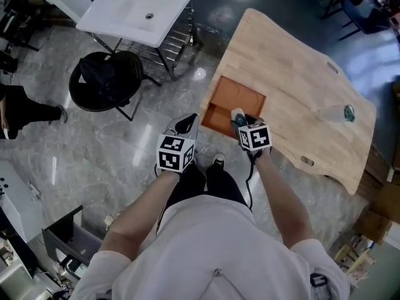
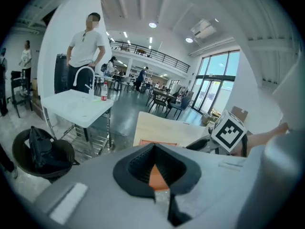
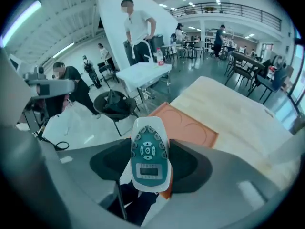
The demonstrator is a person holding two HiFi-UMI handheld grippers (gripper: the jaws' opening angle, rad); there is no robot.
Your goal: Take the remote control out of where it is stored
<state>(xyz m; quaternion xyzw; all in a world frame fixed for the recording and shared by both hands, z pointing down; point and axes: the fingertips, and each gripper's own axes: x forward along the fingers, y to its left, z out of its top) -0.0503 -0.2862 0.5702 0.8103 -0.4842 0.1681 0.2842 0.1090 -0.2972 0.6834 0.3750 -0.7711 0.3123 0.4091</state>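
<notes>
A white remote control (image 3: 149, 159) with a teal button face stands between the jaws of my right gripper (image 3: 149, 165), which is shut on it. From the head view the remote control (image 1: 238, 118) and right gripper (image 1: 241, 123) hover over the near edge of an open orange drawer (image 1: 234, 100) under the wooden table (image 1: 294, 80). The drawer's floor (image 3: 190, 125) shows round recesses and nothing lying in it. My left gripper (image 1: 187, 125) hangs just left of the drawer, jaws together and holding nothing; between its pads only a sliver of orange drawer (image 2: 157, 178) shows.
A white table (image 1: 134, 8) and a round black chair with a bag (image 1: 105, 80) stand to the left on the grey floor. A small clear object (image 1: 342, 113) lies at the wooden table's right end. People (image 2: 86, 51) stand beyond the white table.
</notes>
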